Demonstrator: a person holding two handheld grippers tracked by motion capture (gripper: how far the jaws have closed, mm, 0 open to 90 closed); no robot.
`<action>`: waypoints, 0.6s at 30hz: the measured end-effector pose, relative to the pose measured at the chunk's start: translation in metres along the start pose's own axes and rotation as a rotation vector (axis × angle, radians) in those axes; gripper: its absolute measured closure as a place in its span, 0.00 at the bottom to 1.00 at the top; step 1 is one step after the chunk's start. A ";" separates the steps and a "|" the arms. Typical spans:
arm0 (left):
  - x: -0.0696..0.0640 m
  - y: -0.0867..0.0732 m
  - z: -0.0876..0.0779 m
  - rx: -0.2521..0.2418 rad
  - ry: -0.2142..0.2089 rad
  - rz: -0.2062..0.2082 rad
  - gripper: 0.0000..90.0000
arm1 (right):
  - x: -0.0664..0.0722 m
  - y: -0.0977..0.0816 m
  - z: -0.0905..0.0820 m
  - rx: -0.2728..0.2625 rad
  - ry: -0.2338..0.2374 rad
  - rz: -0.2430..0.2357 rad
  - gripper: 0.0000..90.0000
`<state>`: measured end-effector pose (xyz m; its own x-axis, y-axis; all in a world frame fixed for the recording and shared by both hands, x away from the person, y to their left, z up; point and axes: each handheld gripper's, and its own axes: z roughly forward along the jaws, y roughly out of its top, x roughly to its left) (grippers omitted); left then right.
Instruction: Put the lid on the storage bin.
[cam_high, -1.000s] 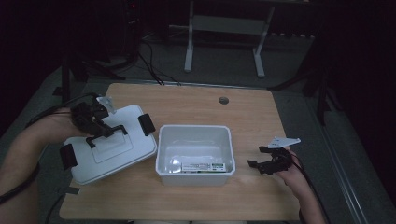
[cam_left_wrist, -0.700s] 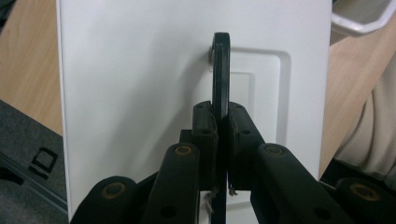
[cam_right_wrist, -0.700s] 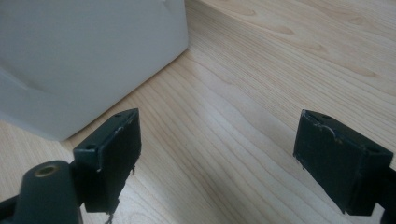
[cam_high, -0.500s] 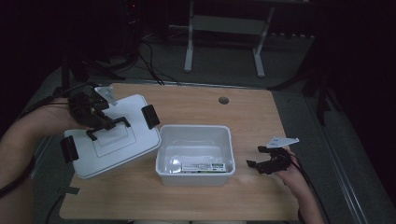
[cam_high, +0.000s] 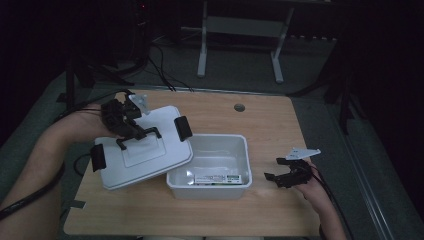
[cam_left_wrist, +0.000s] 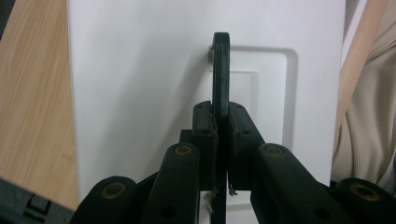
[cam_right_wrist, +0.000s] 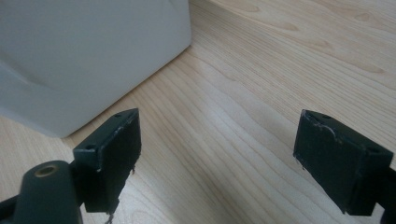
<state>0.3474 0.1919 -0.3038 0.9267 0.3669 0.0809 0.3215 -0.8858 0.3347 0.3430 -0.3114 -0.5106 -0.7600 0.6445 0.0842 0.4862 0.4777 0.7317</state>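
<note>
High view shows the left tool (cam_high: 131, 131) clenched on the handle (cam_left_wrist: 221, 70) of a stiff, light-looking lid (cam_high: 145, 150) overlapping the bin (cam_high: 210, 190), right tool (cam_high: 284, 178) released beside it.

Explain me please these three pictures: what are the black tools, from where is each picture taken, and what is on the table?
A person holds a two-jaw tool in each hand. The high view looks down on the light wooden table; each other picture comes from a camera riding on one tool. The left gripper is shut on the black handle of a white plastic lid, held tilted beside the open white plastic box, which contains some flat packets. The right gripper rests open near the box, holding nothing.
</note>
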 end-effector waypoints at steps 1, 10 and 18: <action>0.000 0.002 0.001 0.002 -0.003 0.008 0.93 | 0.000 0.000 -0.001 -0.001 -0.002 0.000 0.16; -0.008 0.033 0.013 -0.010 -0.025 0.065 0.93 | -0.002 -0.005 -0.003 -0.001 -0.003 0.011 0.16; -0.016 0.059 0.019 -0.009 -0.054 0.109 0.93 | -0.003 -0.007 -0.004 -0.001 -0.004 0.017 0.16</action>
<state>0.3549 0.1278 -0.3033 0.9653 0.2524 0.0669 0.2166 -0.9171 0.3347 0.3405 -0.3195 -0.5127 -0.7497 0.6550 0.0944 0.4988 0.4657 0.7310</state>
